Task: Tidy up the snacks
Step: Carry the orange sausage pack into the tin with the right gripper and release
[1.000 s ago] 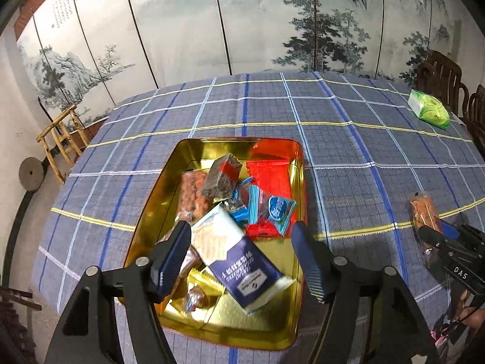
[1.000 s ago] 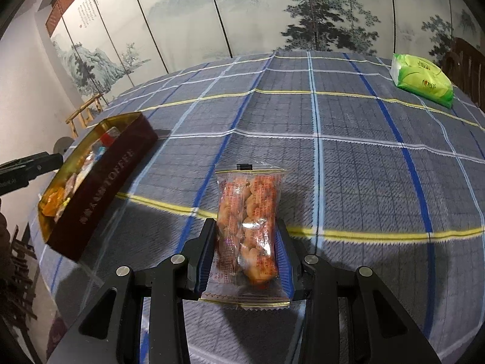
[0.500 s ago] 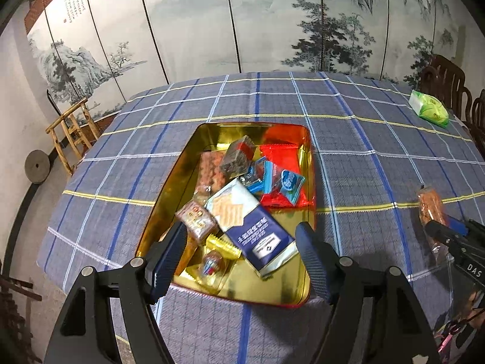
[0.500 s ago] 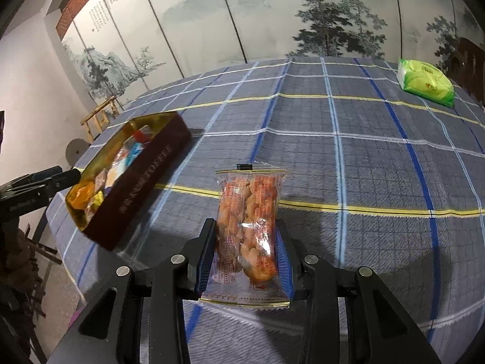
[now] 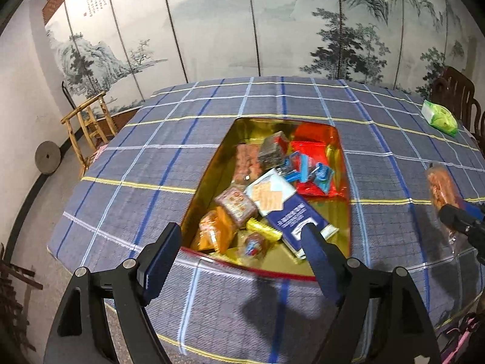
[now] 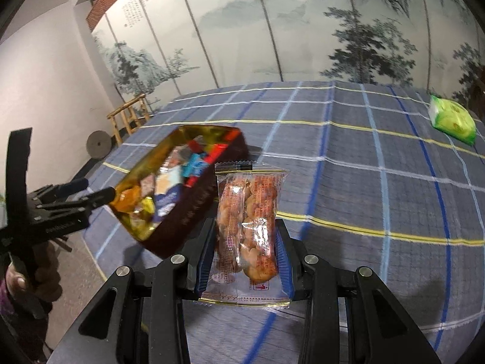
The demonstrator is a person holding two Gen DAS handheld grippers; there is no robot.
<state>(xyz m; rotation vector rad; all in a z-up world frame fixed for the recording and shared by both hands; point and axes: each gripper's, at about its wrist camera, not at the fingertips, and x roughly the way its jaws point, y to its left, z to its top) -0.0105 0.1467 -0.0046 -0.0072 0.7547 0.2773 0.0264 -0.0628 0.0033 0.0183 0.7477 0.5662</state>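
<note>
A gold-lined snack tin (image 5: 209,182) with dark red walls sits on the blue checked tablecloth and holds several wrapped snacks, among them a blue-and-white biscuit pack (image 5: 291,209) and a red packet (image 5: 315,163). My left gripper (image 5: 239,261) is open and empty, just short of the tin's near rim. My right gripper (image 6: 245,254) is shut on a clear packet of orange crackers (image 6: 248,218) and holds it above the cloth, right of the tin (image 6: 194,209). The packet also shows in the left wrist view (image 5: 439,188).
A green packet (image 5: 439,118) lies at the table's far right; it also shows in the right wrist view (image 6: 451,118). A wooden chair (image 5: 454,91) stands behind it. A wooden rack (image 5: 88,121) and a stone wheel (image 5: 47,157) stand left of the table, before a painted screen.
My left gripper has drawn back from over the tin toward the table's near edge. My right gripper has lifted the cracker packet and carried it left, closer to the tin.
</note>
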